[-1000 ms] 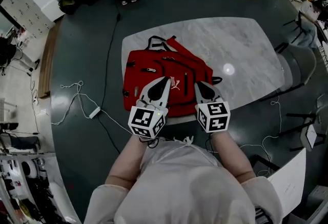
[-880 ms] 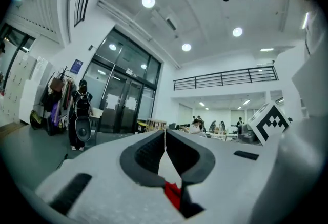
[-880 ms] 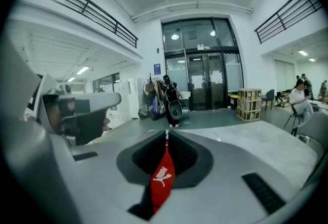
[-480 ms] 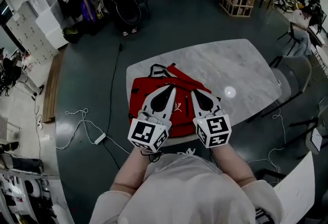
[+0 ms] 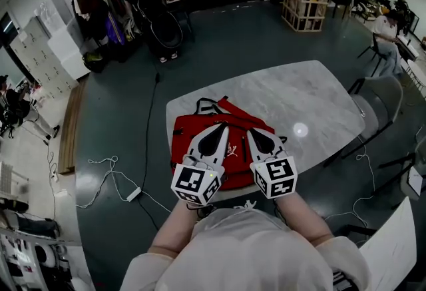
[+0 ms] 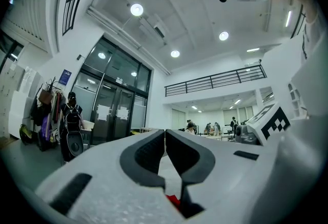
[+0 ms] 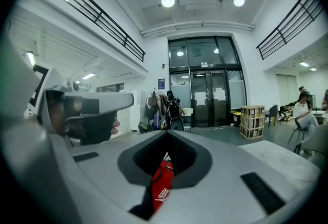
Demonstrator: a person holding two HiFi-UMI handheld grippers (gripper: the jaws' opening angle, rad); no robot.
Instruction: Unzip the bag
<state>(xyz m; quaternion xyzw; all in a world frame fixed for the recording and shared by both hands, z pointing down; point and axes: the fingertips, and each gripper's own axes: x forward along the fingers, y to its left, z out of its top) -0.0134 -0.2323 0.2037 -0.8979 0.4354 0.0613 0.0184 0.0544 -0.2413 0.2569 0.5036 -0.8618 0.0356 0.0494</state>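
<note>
The bag (image 5: pixel 229 116), a red backpack, lies flat on the table (image 5: pixel 313 103), at the end nearest the person, with its dark straps towards the table's middle. It looks soft and fairly slack, so I'd expect the cloth to bunch and drag along when a zip is pulled. It will likely want one gripper pinning the fabric close to the zip while the other takes the small pull tab. The tabs are too small to pick out from here, though dark zip lines cross the front.

The left gripper (image 5: pixel 223 127) hangs over the table's near edge, above the bag and clear of it, jaws pressed together on nothing. The right gripper (image 5: pixel 252 131) is just beside it, likewise closed and empty, with the red cloth showing past its jaws.

A cable (image 5: pixel 150 130) trails on the floor left of the table. A chair (image 5: pixel 383 93) stands at the table's right end.
</note>
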